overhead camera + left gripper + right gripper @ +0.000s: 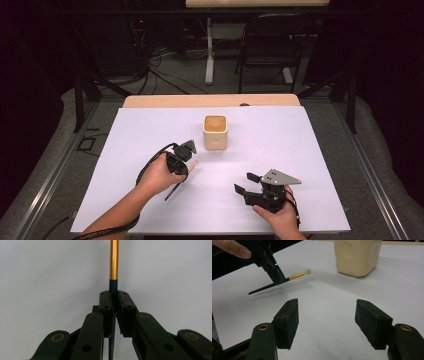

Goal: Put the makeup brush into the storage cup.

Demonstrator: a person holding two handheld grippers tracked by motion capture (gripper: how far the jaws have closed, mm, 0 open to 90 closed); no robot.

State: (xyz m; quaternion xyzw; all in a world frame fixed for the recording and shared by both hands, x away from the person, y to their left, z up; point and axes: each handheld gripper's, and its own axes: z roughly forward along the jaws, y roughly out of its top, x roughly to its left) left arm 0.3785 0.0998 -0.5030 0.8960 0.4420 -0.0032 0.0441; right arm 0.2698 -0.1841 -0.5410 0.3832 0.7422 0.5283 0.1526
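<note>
Count: one brush [181,176], one cream cup [215,132], two grippers. Left gripper [113,303] clamped on the brush's dark handle, holding it off the white sheet [150,135], near the cup. Right gripper [327,322] jaws wide apart, nothing between them.

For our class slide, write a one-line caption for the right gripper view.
Open right tongs face the left tongs holding a paintbrush above the white table, beside a cream cup.

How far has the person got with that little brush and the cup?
Done: the left gripper has clamped the brush and holds it off the sheet. In hand: carrying it, tip towards the cream cup. Left, probably: dropping it in; the cup looks empty. The right gripper rests open.
</note>
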